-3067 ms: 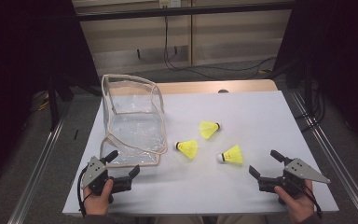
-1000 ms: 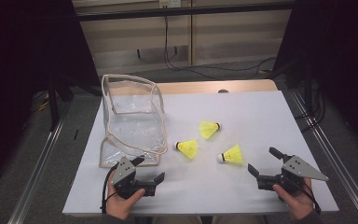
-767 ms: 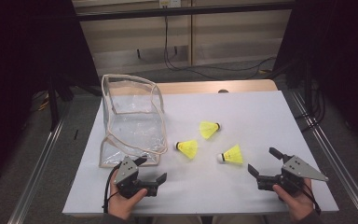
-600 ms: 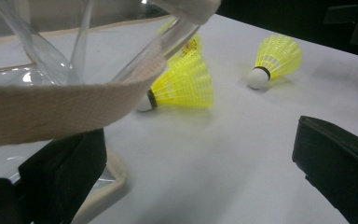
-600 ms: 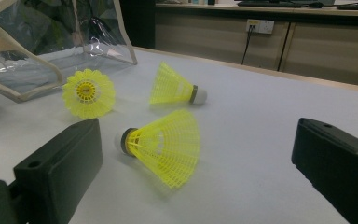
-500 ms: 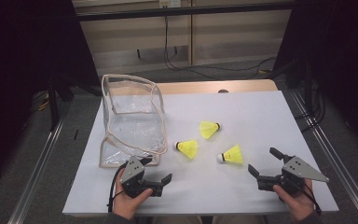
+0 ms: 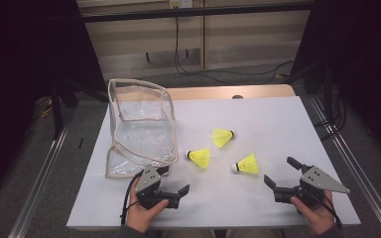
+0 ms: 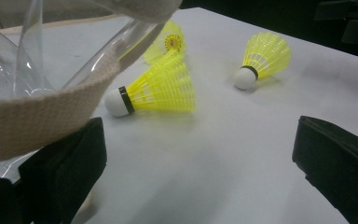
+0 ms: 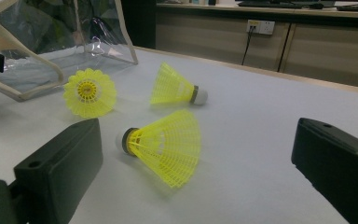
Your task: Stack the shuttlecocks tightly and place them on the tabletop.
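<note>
While high view shows left gripper (image 7: 171, 182) and right gripper (image 7: 282, 174) both spread, holding nothing, left gripper view adds clear pouch (image 8: 37, 88) webbing strap above one jaw — three yellow shuttlecocks (image 7: 200, 158) mid-table. White table (image 7: 278, 119) — dark room.

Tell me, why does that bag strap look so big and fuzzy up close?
In the left gripper view the beige strap of the clear bag sits right by the lens, so it looms large and soft, while the nearest shuttlecock is sharper. In the high view, the room around the white table is dark.
</note>
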A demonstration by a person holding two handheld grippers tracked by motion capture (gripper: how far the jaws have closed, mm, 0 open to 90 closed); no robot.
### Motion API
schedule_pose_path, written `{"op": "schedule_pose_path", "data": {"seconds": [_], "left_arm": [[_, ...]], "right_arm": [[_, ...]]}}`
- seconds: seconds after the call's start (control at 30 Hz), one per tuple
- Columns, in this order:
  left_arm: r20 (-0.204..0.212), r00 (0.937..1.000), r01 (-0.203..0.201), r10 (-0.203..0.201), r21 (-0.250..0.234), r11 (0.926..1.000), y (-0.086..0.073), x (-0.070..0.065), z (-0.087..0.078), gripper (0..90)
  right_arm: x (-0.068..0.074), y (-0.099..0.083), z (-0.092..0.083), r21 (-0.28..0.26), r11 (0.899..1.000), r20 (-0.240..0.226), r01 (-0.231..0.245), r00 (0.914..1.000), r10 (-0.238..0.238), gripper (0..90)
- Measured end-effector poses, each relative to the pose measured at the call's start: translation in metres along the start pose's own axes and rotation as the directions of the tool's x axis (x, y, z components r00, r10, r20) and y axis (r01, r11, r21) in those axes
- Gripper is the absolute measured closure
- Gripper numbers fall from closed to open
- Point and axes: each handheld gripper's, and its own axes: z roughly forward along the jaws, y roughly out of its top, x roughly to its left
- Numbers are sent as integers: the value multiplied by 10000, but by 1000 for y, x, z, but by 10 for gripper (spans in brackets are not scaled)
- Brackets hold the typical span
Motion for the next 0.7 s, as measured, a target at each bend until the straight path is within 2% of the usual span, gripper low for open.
{"op": "schedule_pose_path", "data": {"seconds": [0.27,0.7], "left_arm": [[258,9995,-169,166,141,9998,2,-7,9,31],[358,9991,-232,227,132,9996,7,-13,19,32]], "right_arm": [[0,0,0,19,10000,-49,-8,10000,8,17],[1,0,0,-9,10000,-81,42,10000,-42,18]]}}
